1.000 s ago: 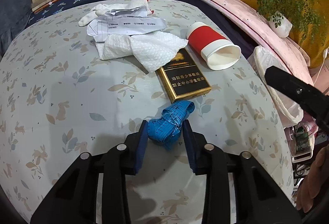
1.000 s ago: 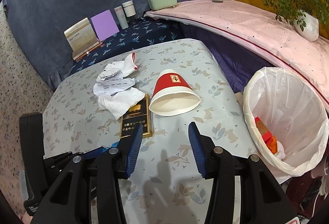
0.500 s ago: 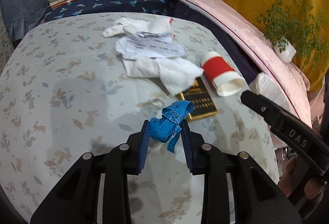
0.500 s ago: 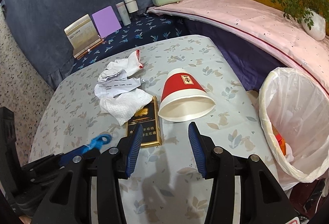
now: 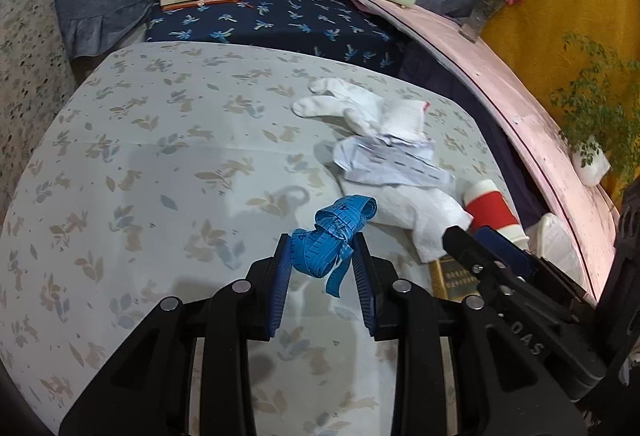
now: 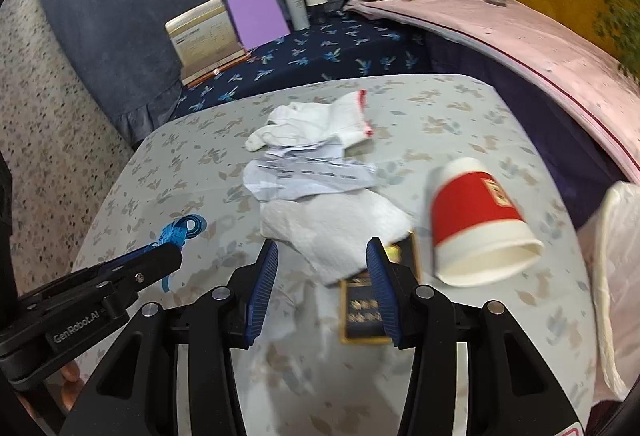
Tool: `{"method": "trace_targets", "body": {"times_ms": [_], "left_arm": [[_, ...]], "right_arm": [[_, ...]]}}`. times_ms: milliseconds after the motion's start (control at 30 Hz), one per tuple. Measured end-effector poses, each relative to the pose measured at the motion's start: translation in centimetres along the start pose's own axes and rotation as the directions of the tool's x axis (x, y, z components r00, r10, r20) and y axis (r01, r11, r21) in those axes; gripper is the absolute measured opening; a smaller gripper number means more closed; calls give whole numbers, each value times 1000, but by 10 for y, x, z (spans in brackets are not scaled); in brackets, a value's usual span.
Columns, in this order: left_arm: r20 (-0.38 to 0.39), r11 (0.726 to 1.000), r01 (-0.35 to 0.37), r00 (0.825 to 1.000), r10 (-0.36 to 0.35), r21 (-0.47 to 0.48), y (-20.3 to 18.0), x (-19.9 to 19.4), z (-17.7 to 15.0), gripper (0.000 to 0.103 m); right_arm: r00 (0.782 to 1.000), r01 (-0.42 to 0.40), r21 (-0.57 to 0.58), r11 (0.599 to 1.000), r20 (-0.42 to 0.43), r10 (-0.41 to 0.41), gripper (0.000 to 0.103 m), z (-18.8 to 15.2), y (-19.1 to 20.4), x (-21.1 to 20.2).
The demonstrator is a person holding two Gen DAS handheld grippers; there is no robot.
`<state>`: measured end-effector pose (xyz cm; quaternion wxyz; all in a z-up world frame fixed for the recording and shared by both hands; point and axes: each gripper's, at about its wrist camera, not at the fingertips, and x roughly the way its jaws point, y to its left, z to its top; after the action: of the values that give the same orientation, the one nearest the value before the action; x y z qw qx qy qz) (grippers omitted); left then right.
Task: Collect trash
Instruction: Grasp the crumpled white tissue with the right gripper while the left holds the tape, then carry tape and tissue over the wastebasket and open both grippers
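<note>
The left gripper [image 5: 322, 256] pinches a crumpled blue measuring tape [image 5: 334, 234] between its pads, lifted clear above the near part of the floral tablecloth [image 5: 160, 163]. The right gripper [image 6: 322, 256] stands open with nothing held, above a white napkin [image 6: 332, 224] and a dark gold-edged box [image 6: 362, 310]. "GenRobot.AI" is readable on the left gripper's body. A red paper cup [image 6: 478, 224] lies on its side to the right.

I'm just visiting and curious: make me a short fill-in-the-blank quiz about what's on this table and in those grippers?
1. The left gripper holds a bundled tape measure coloured ____.
2. The paper cup lies on its ____.
3. Nothing is between the fingers of the ____ gripper.
4. The white glove has a cuff edged in ____.

Missing words: blue; side; right; red
</note>
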<state>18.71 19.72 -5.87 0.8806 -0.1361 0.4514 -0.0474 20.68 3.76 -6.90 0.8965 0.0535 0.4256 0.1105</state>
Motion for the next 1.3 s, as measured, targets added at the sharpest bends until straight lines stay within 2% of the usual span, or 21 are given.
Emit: {"method": "trace_targets", "body": {"times_ms": [300,333,400,433,467,533,733,933,1300], "left_arm": [[-7,999,-7,1000,6,-42,19,8,8,29],[-9,999,-6,1000,6,-44,20,9,8,29],[-11,999,-5,1000,5,-46,20,10,8,29],[-12,999,-5,1000,4,-45,20,11,7,29],[-13,999,-4,1000,4,-44,20,11,7,29],[-13,999,-1,1000,0,-45,20,10,7,29],[-4,999,11,1000,-11,-34,10,3,7,29],[24,999,33,999,-33,7,-15,-15,5,29],[55,988,91,994,-98,121,-86,-46,-6,29]], "right_arm": [[997,27,-75,997,-67,-32,45,9,20,53],[997,27,-80,996,-74,-33,42,9,21,56],[996,26,-80,996,-78,-32,26,9,21,60],[996,19,-81,997,-86,-26,12,8,20,61],[995,8,-79,997,-95,-15,8,8,20,61],[996,-10,-70,998,-94,4,6,6,19,59],[997,-66,-59,996,-41,64,5,5,22,24],[993,-104,-24,994,55,105,5,14,16,-27],[974,-66,19,998,220,61,6,25,-26,-116]]}}
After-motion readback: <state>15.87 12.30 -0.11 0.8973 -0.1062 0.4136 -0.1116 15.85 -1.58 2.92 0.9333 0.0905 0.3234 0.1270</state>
